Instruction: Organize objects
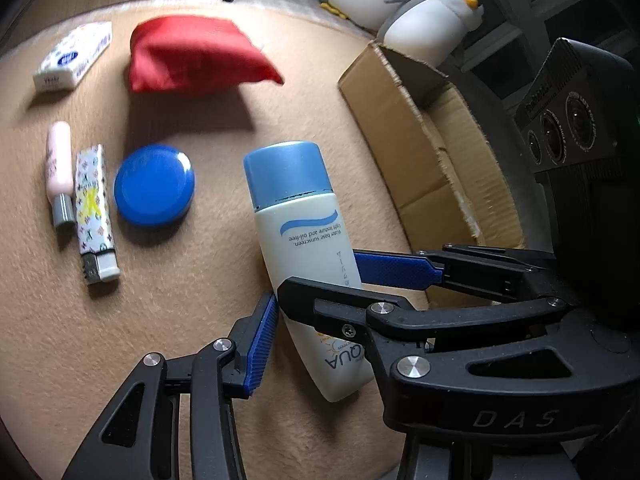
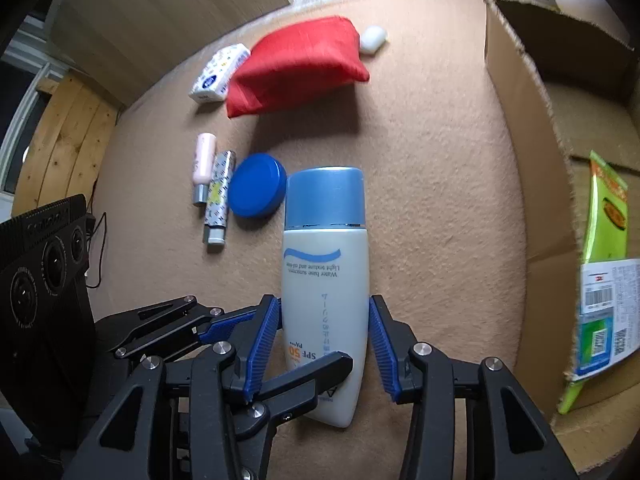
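1. A tan fleecy surface (image 2: 432, 200) carries the things; a cardboard box (image 2: 520, 128) stands to the right of the right gripper (image 2: 324, 344).
2. The sunscreen bottle (image 2: 325, 280) lies between the fingers of both grippers. Its label reads "Water base sunscreen" and "SPF 50".
3. The right gripper's pads sit just beside the bottle's sides; whether they press it, I cannot tell.
4. The left gripper (image 1: 312, 300) holds the bottle, one pad on each side.
5. Ahead to the left lie a blue round tin (image 2: 258, 186) and a red pouch (image 2: 298, 64).

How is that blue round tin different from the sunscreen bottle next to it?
The blue round tin is flat, squat and blue all over; the sunscreen bottle is long, white-bodied with a light blue cap. The tin lies free; gripper fingers flank the bottle. Both lie on the tan mat.
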